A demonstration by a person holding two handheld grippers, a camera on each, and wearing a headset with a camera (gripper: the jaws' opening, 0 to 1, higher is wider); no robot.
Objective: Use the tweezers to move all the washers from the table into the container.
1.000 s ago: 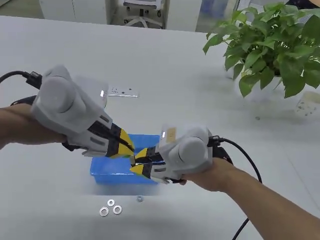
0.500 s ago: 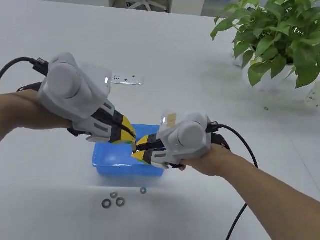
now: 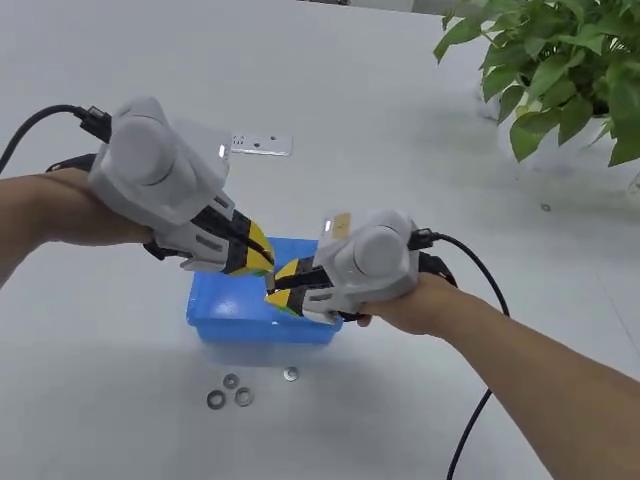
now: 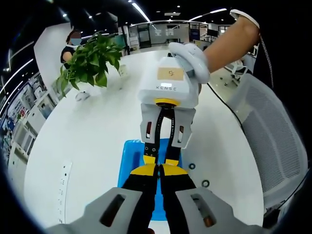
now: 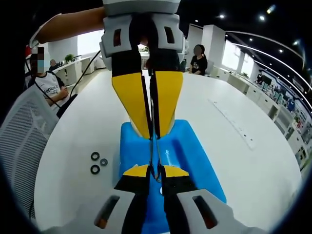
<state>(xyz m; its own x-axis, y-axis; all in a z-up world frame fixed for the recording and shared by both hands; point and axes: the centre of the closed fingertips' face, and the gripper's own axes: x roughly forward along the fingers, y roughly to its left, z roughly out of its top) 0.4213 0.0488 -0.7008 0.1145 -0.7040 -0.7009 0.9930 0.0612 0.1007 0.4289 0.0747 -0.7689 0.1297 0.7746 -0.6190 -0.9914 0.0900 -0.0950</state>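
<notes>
Tightly, left tool [image 3: 262, 262] faces right tool [image 3: 276, 290] over container [image 3: 214, 306].

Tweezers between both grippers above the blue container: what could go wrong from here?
1. The thin tweezers look pinched by the left gripper and right gripper tip to tip; an uneven release could drop them into the container.
2. The washers lie near the container wall; a low sweep might scatter them.
</notes>
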